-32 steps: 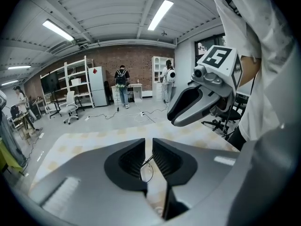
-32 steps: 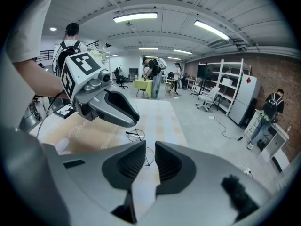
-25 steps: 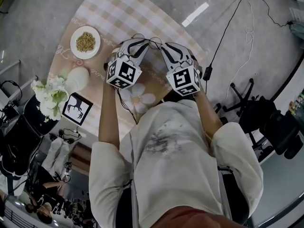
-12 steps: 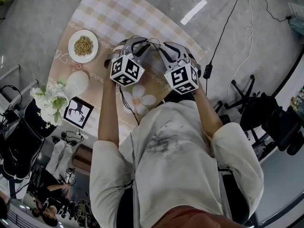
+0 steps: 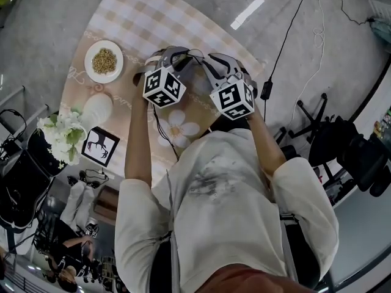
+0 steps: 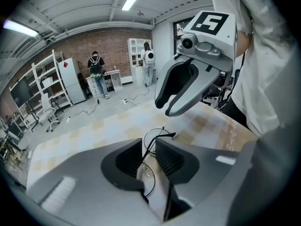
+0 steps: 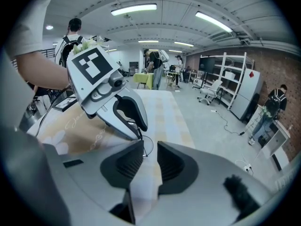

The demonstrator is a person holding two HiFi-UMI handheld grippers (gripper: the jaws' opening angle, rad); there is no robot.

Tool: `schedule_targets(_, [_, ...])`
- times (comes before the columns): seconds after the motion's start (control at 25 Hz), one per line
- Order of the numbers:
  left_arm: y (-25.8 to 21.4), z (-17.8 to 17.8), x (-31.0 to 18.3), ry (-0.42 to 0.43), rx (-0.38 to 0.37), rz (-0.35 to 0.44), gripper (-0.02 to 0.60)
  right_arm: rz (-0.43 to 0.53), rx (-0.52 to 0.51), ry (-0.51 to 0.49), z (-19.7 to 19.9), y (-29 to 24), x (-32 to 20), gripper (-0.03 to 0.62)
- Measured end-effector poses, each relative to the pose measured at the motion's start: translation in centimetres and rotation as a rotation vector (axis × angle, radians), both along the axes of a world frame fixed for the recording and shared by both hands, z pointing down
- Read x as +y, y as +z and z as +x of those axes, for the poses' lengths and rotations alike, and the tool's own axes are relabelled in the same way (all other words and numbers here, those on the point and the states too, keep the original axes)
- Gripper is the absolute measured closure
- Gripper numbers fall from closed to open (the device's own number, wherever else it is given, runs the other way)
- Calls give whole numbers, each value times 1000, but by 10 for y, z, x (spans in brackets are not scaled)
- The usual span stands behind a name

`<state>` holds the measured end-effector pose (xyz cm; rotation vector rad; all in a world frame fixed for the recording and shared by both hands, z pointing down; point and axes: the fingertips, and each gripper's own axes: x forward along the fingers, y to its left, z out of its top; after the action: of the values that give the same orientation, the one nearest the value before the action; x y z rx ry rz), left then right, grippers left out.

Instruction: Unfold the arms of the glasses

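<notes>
Thin black wire glasses hang above the checked table cloth. My left gripper is shut on them, with a thin arm of the frame running up between its pads and one lens just past the tips. In the right gripper view the left gripper has the glasses at its tip. My right gripper stands open close beside them; its jaws have just been opening and nothing is between them. From above, both grippers meet at the glasses.
A white plate of grains sits at the table's left. Nearer me stand a white vase with flowers and a small framed picture. A black cable runs over the floor at the right.
The left gripper has sunk a little and rolled slightly with the glasses in it. The right gripper has stayed where it was.
</notes>
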<state>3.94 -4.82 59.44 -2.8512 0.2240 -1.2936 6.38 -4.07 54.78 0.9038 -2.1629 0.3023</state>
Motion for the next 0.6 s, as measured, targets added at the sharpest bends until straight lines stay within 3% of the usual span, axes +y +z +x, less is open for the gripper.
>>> schedule_targets(0.28, [2,0,2,-8,22,-48,503,-10,-1,-4,0,3,0,499])
schedule_targets(0.6, [2,-2,6,17,1,-50,524,-11,-1,-8,0,4,-3,499])
